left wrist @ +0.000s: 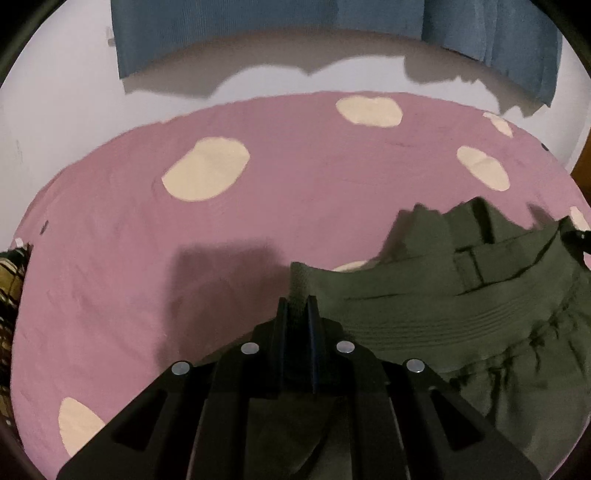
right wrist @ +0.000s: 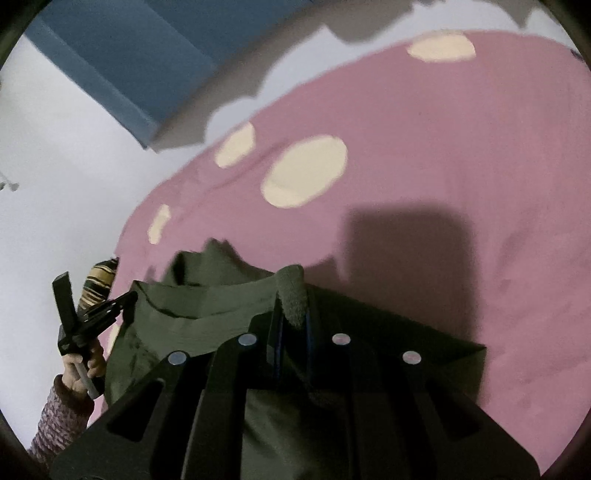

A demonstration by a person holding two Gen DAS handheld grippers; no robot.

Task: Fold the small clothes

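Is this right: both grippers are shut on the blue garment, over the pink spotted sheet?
Not quite. The garment both grippers hold is dark olive green, not blue; the blue cloth hangs on the wall behind. Both wrist views show it. Left gripper and right gripper are shut on it, over the pink spotted sheet.

Left wrist view: looks steeply down along the left tool (left wrist: 298, 306), close over the pink spotted bedsheet (left wrist: 314, 177). Right wrist view: same downward angle along the right tool (right wrist: 291, 314), rolled sideways. Both share the sheet, the olive garment (left wrist: 461, 291) and blue curtain (left wrist: 258, 26).
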